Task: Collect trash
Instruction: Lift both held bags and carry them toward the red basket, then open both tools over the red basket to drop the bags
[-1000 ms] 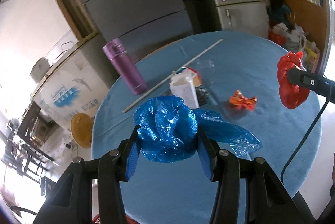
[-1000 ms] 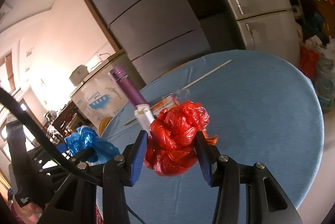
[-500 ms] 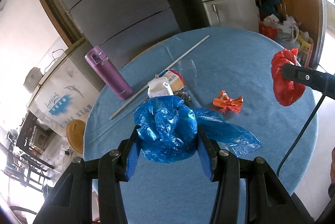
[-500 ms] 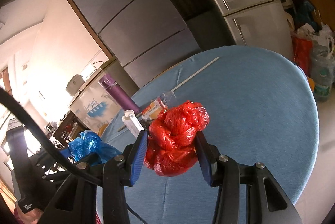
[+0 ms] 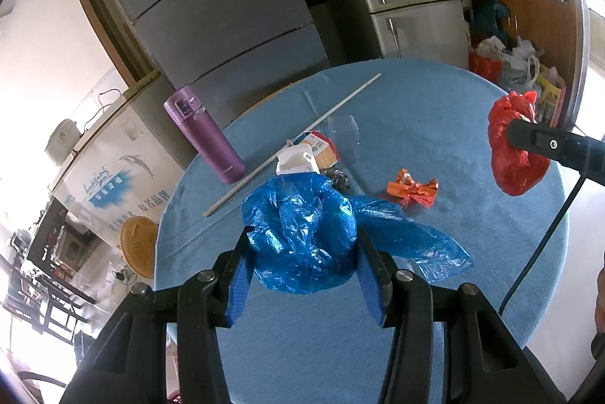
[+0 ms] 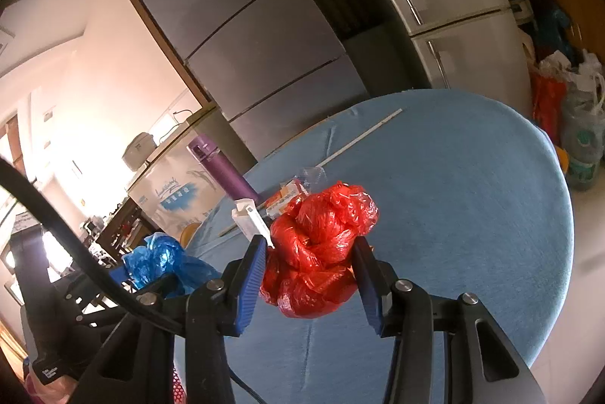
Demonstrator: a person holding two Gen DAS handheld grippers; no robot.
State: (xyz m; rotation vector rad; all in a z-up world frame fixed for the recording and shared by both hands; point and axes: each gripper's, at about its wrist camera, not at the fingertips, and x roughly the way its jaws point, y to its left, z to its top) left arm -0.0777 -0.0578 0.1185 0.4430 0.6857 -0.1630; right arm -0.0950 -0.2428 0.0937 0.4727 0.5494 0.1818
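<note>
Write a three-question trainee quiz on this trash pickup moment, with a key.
1. True or false: the left gripper is shut on the blue plastic bag.
2. What does the right gripper hold? A) the purple bottle B) the red plastic bag C) the white stick
3. Fill in: the crumpled orange wrapper lies on the ____ tablecloth.

Key: 1 true; 2 B; 3 blue.

Left gripper [image 5: 304, 245]: black angular frame, silver round-head screws at the joints, two ribbed blue pads [image 5: 239, 281] on the fingers. Right gripper [image 6: 308, 262]: same black frame, silver screws, blue ribbed pads [image 6: 252, 281]; black cable [image 6: 68, 230] arcing alongside
</note>
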